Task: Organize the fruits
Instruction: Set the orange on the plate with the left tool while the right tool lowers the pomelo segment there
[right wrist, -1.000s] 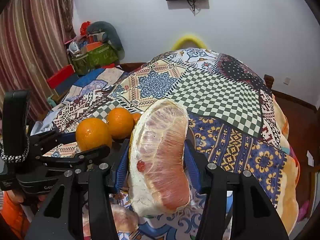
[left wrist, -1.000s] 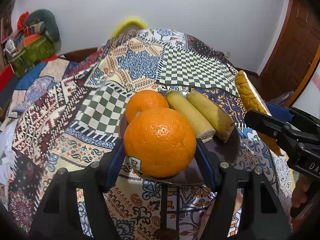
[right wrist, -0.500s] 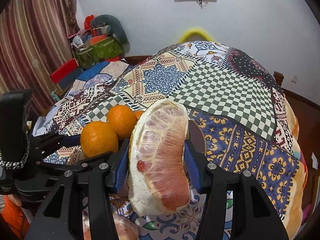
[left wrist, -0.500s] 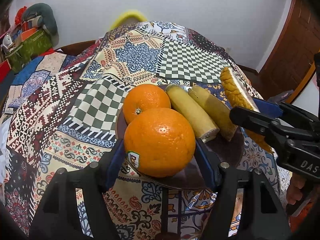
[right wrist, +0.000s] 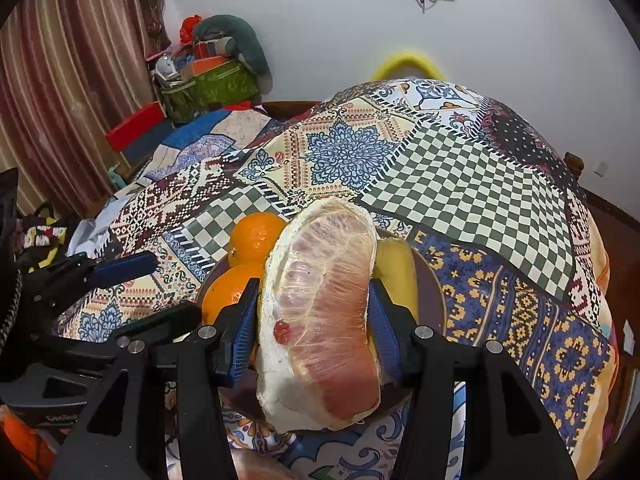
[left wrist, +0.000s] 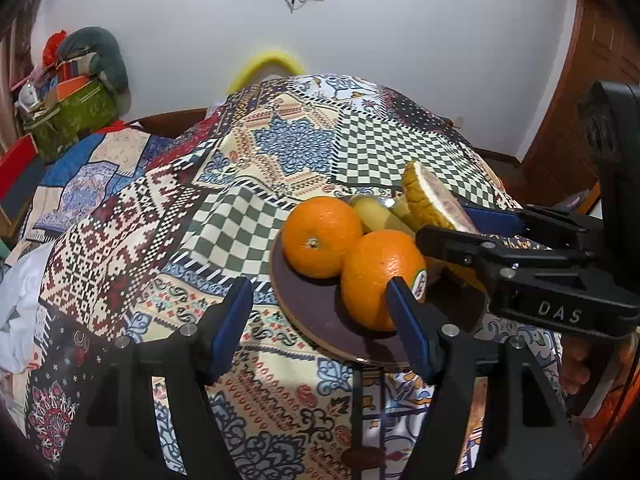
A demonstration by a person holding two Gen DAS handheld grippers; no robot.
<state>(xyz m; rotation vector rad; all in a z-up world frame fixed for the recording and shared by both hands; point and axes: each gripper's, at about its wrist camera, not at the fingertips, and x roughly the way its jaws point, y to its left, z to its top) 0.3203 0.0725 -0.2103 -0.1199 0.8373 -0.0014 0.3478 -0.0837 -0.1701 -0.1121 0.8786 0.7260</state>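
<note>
The right gripper clamps a wrapped pomelo wedge over the plate; the left gripper gapes empty beside an orange.

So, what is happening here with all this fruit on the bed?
A person is arranging fruit on a dark round plate that sits on a patchwork quilt. The right gripper is clamped on a plastic-wrapped pomelo wedge, held over the plate. The left gripper is open with nothing between its fingers; the nearer sticker-labelled orange lies on the plate beside its right finger. A second orange and yellow bananas are also on the plate.
</note>
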